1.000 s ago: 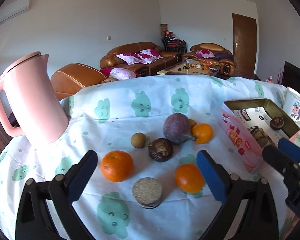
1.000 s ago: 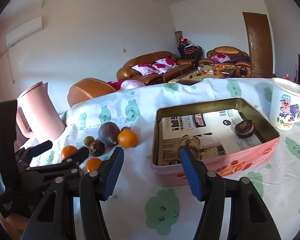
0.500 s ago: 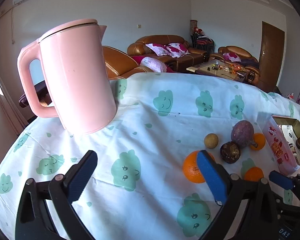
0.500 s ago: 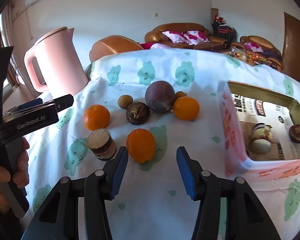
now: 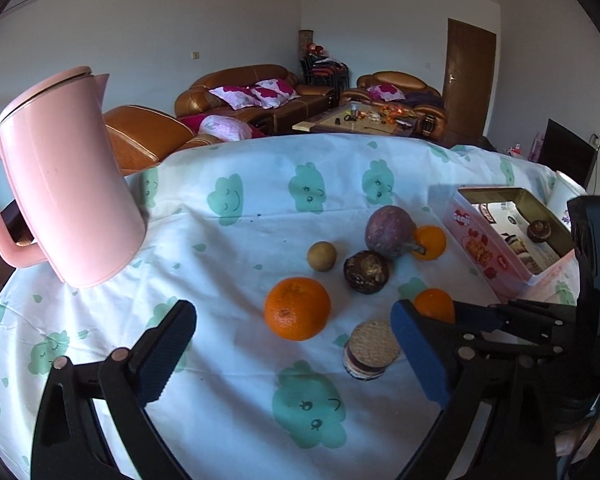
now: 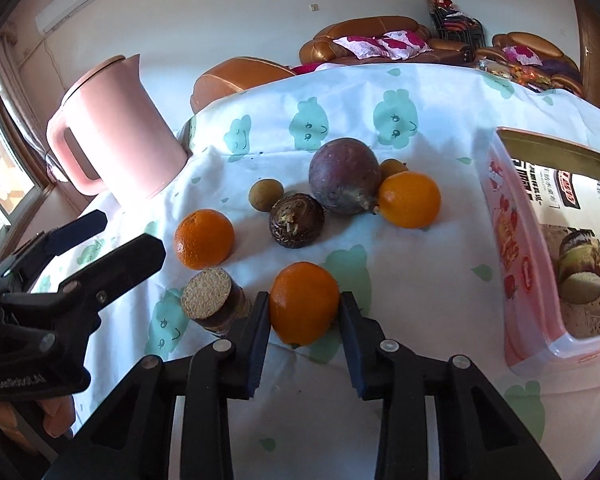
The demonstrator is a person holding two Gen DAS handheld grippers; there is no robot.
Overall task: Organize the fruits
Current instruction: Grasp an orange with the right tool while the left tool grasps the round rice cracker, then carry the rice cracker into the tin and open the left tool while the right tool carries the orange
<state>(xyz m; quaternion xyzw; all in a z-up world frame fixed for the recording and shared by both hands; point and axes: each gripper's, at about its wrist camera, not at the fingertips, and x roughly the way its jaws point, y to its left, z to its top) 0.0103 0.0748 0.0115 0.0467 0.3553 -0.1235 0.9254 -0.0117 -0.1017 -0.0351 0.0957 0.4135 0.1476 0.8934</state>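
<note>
Right gripper pinching smooth, glossy orange on cloth, left gripper spread wide, holding nothing

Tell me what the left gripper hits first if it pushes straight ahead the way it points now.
Probably the large orange: it lies on the tablecloth just ahead of the open left gripper, roughly on its centre line. The cork-topped jar sits slightly right. Depth is uncertain.

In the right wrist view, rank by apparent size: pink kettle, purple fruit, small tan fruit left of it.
1. pink kettle
2. purple fruit
3. small tan fruit
The gaps are wide, so camera nearness doesn't blur this order.
</note>
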